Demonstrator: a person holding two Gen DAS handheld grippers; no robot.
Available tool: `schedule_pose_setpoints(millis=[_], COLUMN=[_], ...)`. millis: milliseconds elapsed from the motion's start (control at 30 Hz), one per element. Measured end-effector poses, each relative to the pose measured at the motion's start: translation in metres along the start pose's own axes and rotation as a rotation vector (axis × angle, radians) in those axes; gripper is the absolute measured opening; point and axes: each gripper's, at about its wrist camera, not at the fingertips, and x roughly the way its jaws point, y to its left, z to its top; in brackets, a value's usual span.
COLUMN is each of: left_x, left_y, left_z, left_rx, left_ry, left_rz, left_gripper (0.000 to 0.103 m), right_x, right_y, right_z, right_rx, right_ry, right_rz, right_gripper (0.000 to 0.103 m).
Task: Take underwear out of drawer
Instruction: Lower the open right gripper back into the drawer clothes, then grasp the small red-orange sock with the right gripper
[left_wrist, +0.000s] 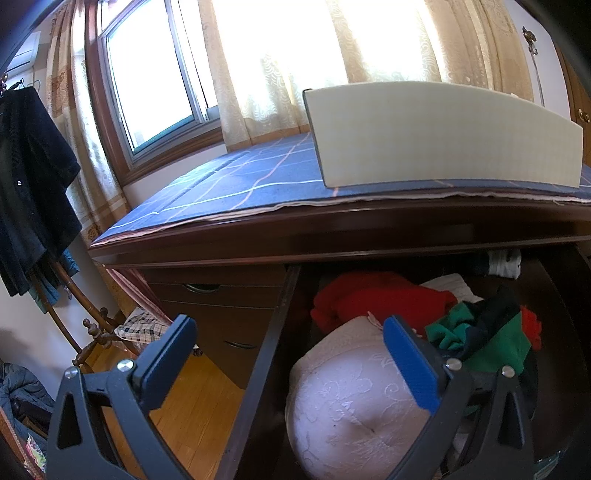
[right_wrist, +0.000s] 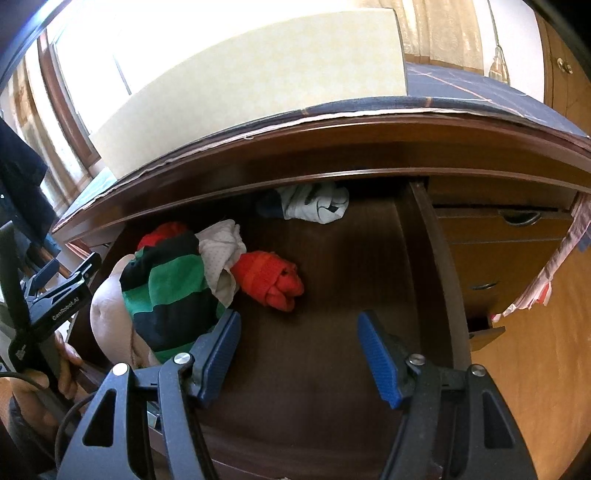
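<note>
From the left wrist camera, the left hand-held gripper (left_wrist: 291, 354) hangs spread wide over the left wall of an open wooden drawer (left_wrist: 266, 354), its left blue finger above the floor outside, its right one over a pale lace-patterned bra (left_wrist: 351, 402) at the drawer's front left corner; nothing is pinched. Behind the bra lies a red garment (left_wrist: 373, 299), and beside it a green-and-black striped piece of underwear (left_wrist: 491, 339). A small white bundle (left_wrist: 504, 264) sits at the back edge, under the lip of the surface. On the surface, a blue checked cloth (left_wrist: 236, 184) carries a cream box (left_wrist: 443, 136) near the front edge. Curtains (left_wrist: 280, 66) and a bright window stand behind; dark clothes (left_wrist: 33, 184) hang on a rack at far left.

From the right wrist camera, the right hand-held gripper (right_wrist: 299, 354) points down into the same drawer with its blue pads set apart, empty, over the bare wooden bottom (right_wrist: 332, 277). The striped underwear (right_wrist: 170, 291) lies heaped toward the drawer's left side, with white underwear (right_wrist: 225, 258) and a rolled red pair (right_wrist: 271, 280) touching it. The white bundle (right_wrist: 314, 203) rests at the back edge. The left hand-held gripper's frame (right_wrist: 55, 295) shows at the left, held in a hand (right_wrist: 40, 391).
</note>
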Motion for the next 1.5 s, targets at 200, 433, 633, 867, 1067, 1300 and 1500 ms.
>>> schedule_pose_setpoints(millis=[200, 433, 633, 867, 1067, 1300, 1500], left_x=[0.000, 0.001, 0.002, 0.002, 0.002, 0.002, 0.002], left_y=[-0.001, -0.003, -0.004, -0.005, -0.005, -0.004, -0.003], left_z=[0.000, 0.000, 0.000, 0.001, -0.001, -0.002, -0.002], left_rx=[0.002, 0.003, 0.004, 0.006, 0.014, 0.013, 0.015], left_ry=[0.001, 0.004, 0.005, 0.005, 0.006, 0.006, 0.009], left_rz=[-0.002, -0.004, -0.004, -0.003, 0.004, 0.000, -0.001], left_gripper=[0.103, 0.103, 0.103, 0.103, 0.103, 0.103, 0.103], right_x=[-0.002, 0.002, 0.028, 0.067, 0.097, 0.126, 0.142], right_y=[0.004, 0.021, 0.036, 0.047, 0.060, 0.074, 0.075], right_z=[0.008, 0.035, 0.050, 0.052, 0.047, 0.045, 0.041], right_rx=[-0.043, -0.231, -0.387, -0.459, -0.552, -0.631, -0.666], right_ry=[-0.005, -0.016, 0.052, 0.191, 0.284, 0.370, 0.347], right_rz=[-0.018, -0.068, -0.055, -0.024, -0.047, -0.011, -0.003], right_gripper=[0.068, 0.068, 0.068, 0.068, 0.068, 0.068, 0.063])
